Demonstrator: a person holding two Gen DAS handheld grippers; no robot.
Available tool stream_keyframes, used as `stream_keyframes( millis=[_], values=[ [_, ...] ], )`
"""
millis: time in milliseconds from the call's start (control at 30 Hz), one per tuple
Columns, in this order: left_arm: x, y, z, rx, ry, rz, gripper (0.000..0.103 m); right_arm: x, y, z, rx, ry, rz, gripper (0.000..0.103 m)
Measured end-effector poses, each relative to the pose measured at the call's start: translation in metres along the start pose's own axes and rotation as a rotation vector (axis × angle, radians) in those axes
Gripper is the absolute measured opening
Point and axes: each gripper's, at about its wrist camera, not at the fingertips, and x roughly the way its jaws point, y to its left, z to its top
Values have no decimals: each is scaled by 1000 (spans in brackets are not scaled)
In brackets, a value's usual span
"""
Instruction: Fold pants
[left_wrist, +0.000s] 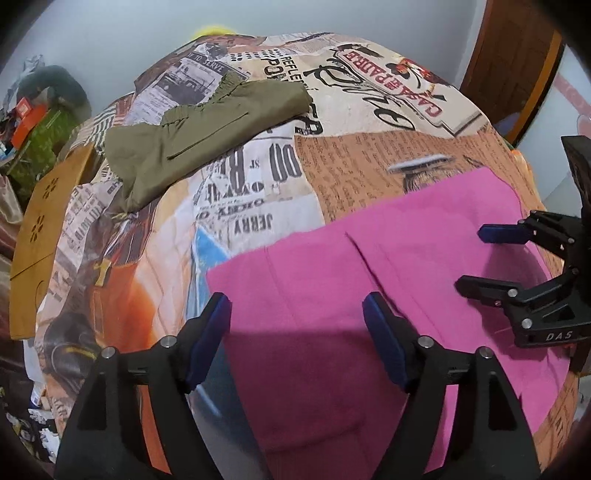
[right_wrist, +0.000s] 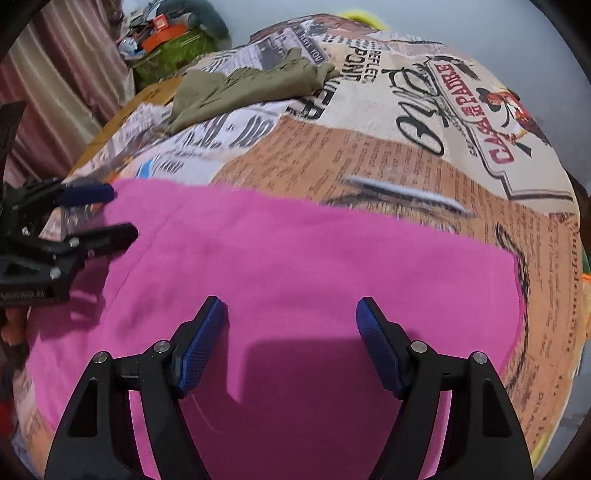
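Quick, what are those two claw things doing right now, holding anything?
Left gripper: open, empty, above the pink fabric pants.
Right gripper: open, empty, above the same pants.

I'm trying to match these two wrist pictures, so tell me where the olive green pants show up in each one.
Left wrist view: the olive green pants lie upper left, folded on the printed bedspread, far beyond the pink pants.
Right wrist view: the olive green pants lie top centre-left, again beyond the pink pants.
Shared landmark: the red "CASA DE PADRE" sign print on the bedspread, right of the olive pair.
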Motion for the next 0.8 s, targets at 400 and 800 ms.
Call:
stream_keyframes(
  millis=[400, 800],
  values=[
    [-42, -4, -54, 27, -23, 48, 81, -40, 15, -60, 4, -13, -44, 71],
    [-63, 0, -85, -33, -40, 53, 83, -62, 10, -93, 134, -41, -34, 72]
  ],
)
